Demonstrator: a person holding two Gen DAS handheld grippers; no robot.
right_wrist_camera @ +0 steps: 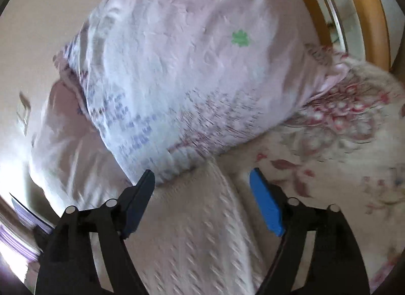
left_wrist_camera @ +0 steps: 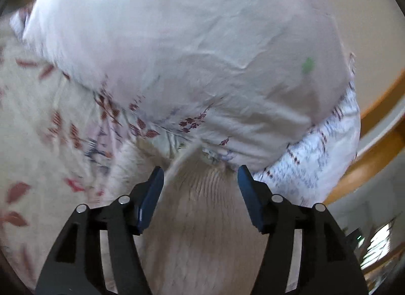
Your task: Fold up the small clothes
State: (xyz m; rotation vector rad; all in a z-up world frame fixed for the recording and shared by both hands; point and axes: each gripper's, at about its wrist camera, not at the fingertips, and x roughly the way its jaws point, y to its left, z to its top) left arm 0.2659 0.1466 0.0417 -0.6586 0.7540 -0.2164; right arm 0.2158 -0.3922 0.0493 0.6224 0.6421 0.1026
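A small pale ribbed knit garment [left_wrist_camera: 202, 219] lies on a bed, running under my left gripper [left_wrist_camera: 200, 176], which is open with the cloth between its blue pads but not pinched. The same knit garment [right_wrist_camera: 197, 231] lies below my right gripper [right_wrist_camera: 202, 178], which is also open and empty just above it. The garment's far end reaches the foot of a big pillow. Both views are blurred by motion.
A large white-pink pillow [left_wrist_camera: 189, 54] with a green spot fills the back of both views, also in the right wrist view [right_wrist_camera: 189, 67]. A floral bedsheet [left_wrist_camera: 30, 130] lies around it. A wooden bed frame [left_wrist_camera: 379, 148] curves at the right.
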